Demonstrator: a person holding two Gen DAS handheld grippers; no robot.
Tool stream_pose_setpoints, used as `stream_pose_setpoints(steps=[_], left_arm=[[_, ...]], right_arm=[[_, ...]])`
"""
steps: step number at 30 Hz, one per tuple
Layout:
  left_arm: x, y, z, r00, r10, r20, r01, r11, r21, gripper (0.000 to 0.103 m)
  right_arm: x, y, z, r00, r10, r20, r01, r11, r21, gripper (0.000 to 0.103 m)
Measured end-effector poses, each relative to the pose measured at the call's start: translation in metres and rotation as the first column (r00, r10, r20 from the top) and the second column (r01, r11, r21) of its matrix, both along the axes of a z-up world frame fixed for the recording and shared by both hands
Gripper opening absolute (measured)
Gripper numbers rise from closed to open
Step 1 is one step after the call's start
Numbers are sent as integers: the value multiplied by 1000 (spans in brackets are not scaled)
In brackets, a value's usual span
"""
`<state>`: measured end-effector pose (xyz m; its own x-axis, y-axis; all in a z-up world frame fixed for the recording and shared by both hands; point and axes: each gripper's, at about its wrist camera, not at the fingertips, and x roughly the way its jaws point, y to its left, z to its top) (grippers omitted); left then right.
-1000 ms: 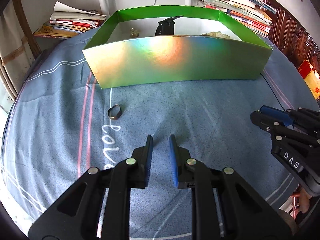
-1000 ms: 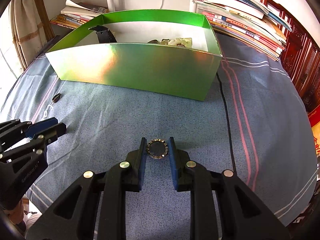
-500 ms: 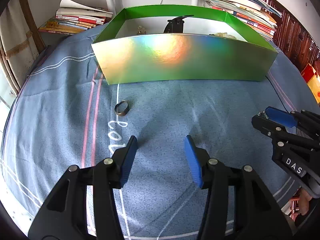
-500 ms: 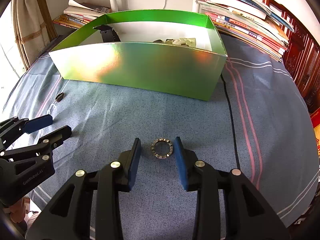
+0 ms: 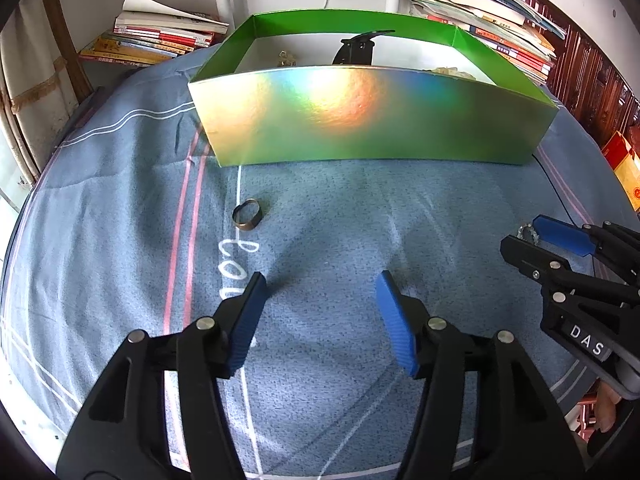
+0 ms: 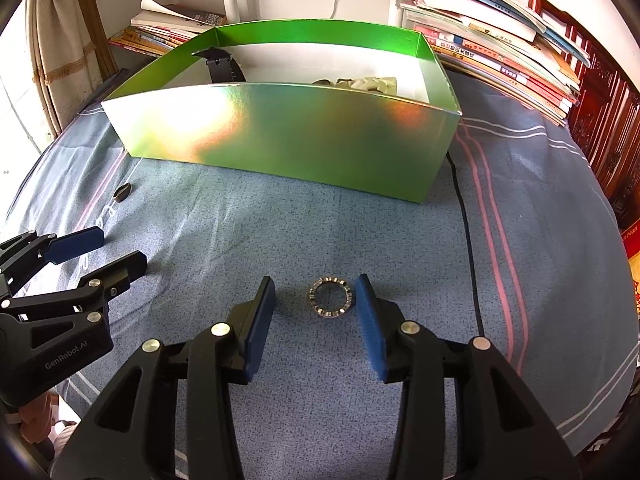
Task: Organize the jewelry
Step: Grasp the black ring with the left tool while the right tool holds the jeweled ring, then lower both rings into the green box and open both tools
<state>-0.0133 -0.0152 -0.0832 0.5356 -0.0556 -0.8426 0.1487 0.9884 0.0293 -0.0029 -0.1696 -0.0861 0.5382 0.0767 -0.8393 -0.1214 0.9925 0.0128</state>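
Observation:
A shiny green box [image 5: 372, 120] stands open on the blue cloth, also in the right wrist view [image 6: 288, 136]. Inside are a black watch [image 5: 356, 50], a small gold piece [image 5: 286, 58] and pale jewelry [image 6: 368, 84]. A dark band ring [image 5: 247, 220] lies on the cloth ahead and left of my open, empty left gripper [image 5: 320, 292]; it shows small in the right wrist view [image 6: 122, 193]. A studded silver ring [image 6: 330, 298] lies flat on the cloth between the fingers of my open right gripper [image 6: 316, 296], closer to the right finger.
Stacks of books [image 5: 160, 36] sit behind the box at left, and more books [image 6: 500, 52] at right. A thin black cable [image 6: 466, 224] runs along the cloth right of the box. A dark wooden cabinet [image 6: 604, 120] stands at far right.
Both grippers have opened wide. The right gripper let go of the studded ring, which now lies on the cloth. The left gripper moved slightly closer to the box.

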Motion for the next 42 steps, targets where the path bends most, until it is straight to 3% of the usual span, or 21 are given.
stream_pose_setpoints(steps=[12, 19, 24, 33, 36, 40, 41, 42], left_arm=[[0, 12, 1, 1000, -6, -12, 6, 999, -44, 60], [3, 23, 1, 999, 32, -17, -33, 999, -24, 57], [2, 38, 9, 999, 39, -19, -41, 996, -82, 57], [30, 34, 2, 997, 71, -9, -72, 996, -45, 55], [41, 25, 1, 998, 60, 11, -60, 998, -11, 50], [49, 23, 2, 998, 54, 15, -54, 998, -19, 24], [50, 23, 2, 999, 53, 13, -52, 998, -22, 17], [49, 24, 2, 999, 52, 11, -52, 998, -23, 17]], right_arm=[[-4, -3, 0, 1000, -14, -2, 14, 1000, -7, 42], [-6, -3, 0, 1000, -3, 6, 3, 1000, -4, 42], [-6, -3, 0, 1000, -4, 8, 4, 1000, -3, 42], [-4, 1, 1, 1000, -7, 21, 8, 1000, -6, 42], [-2, 1, 1, 1000, -5, 26, 5, 1000, -3, 42], [0, 2, 2, 1000, -4, 31, 4, 1000, 1, 22], [0, 3, 2, 999, -3, 32, 3, 1000, -6, 22], [0, 4, 2, 999, -1, 35, 1, 1000, -12, 22]])
